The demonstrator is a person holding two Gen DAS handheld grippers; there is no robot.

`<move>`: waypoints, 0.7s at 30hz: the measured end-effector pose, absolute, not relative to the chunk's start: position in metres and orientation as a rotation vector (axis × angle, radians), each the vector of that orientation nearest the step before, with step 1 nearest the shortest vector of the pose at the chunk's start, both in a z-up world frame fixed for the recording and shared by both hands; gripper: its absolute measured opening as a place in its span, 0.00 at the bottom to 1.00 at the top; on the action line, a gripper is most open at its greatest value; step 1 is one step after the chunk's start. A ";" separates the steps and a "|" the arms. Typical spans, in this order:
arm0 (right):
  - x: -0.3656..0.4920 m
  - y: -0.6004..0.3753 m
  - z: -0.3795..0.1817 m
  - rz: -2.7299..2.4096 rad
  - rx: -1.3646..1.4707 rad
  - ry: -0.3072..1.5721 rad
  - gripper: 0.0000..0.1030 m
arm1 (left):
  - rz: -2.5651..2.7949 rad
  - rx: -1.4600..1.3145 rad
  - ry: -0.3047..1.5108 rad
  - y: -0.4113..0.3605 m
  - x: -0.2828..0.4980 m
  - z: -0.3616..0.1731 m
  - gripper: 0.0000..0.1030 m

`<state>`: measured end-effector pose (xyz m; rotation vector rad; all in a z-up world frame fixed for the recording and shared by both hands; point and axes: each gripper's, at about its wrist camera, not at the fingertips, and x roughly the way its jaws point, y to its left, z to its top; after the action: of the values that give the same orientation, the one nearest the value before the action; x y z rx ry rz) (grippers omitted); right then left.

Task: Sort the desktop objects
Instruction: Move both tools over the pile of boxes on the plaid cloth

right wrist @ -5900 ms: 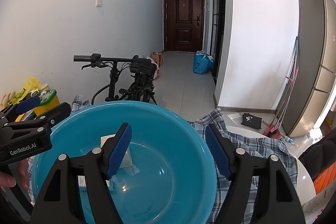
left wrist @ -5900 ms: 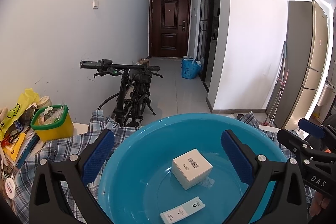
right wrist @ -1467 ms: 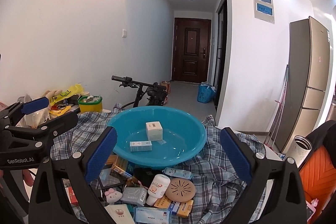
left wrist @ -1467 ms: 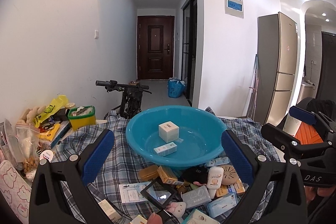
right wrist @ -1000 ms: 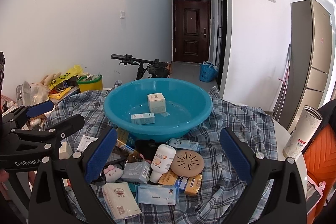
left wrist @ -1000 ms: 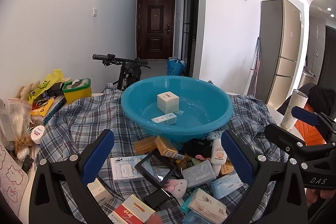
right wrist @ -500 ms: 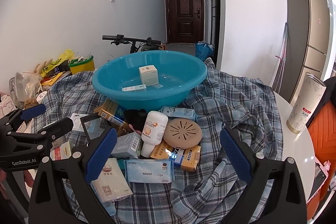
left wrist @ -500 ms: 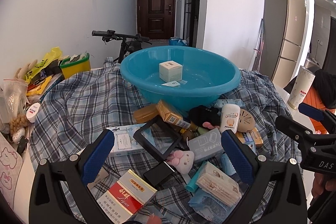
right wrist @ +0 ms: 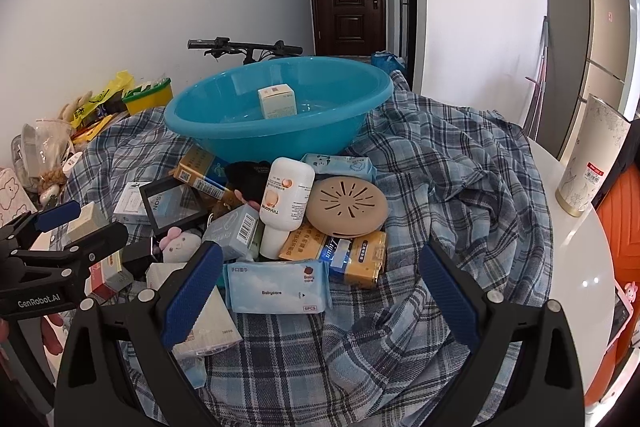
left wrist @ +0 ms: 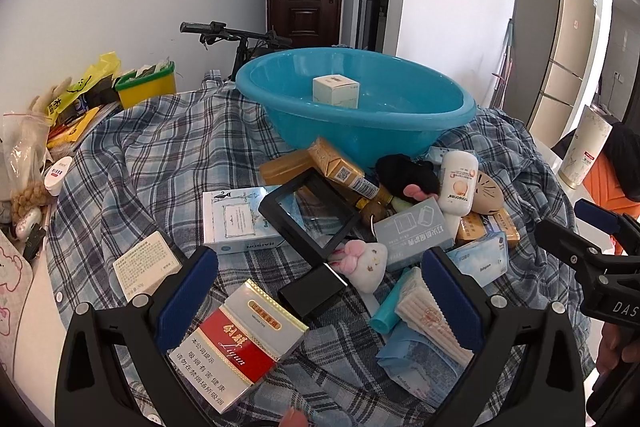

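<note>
The pile of small desktop things is lying on a blue checked cloth (right wrist: 460, 163) that is covering the round white bench (right wrist: 576, 267). Behind the pile, toward the far edge of the bench, a big round blue plastic basin (right wrist: 276, 107) is sitting on the cloth. A small white square box (right wrist: 277, 101) is standing inside the basin.

In the pile, a white plastic bottle with a round peach picture (right wrist: 286, 203) is leaning on a flat round tan disc with slots (right wrist: 347, 207). A light blue pack of wet wipes (right wrist: 277, 287) is lying at the near side of the pile, with a yellow packet (right wrist: 358, 258) just beside it. A black square frame with a clear middle (left wrist: 309, 215) is lying tilted on a pale blue flat box (left wrist: 236, 223). A small pink and white soft toy (left wrist: 366, 261) is lying near the frame. A red and white box with gold edges (left wrist: 236, 343) is lying close to the near edge.

The left gripper (left wrist: 320, 291) is hanging over the red and white box, and its jaws are spread wide with nothing between them. The right gripper (right wrist: 320, 287) is hanging over the wet wipes, and its jaws are also spread wide and holding nothing.

A tall cream cup with a gold bottom (right wrist: 592, 163) is standing on the bare right edge of the bench. A yellow tub with a green rim (left wrist: 146, 89) is sitting by the left edge.
</note>
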<state>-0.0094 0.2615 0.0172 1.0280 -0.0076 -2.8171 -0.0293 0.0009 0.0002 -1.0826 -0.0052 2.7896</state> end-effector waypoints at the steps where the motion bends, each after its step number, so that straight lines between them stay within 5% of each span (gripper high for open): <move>1: -0.010 0.261 0.016 -2.815 1.034 -0.004 0.95 | 2.788 -1.091 -0.016 -0.001 -0.029 -0.002 1.00; 21: -0.013 0.261 0.003 -2.798 1.099 -0.036 0.95 | 2.773 -1.130 -0.024 0.000 -0.029 -0.015 1.00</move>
<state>-0.0131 0.2608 0.0033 1.0993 -0.0359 -2.7979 -0.0286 -0.0003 -0.0152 -1.1301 -0.0241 2.7725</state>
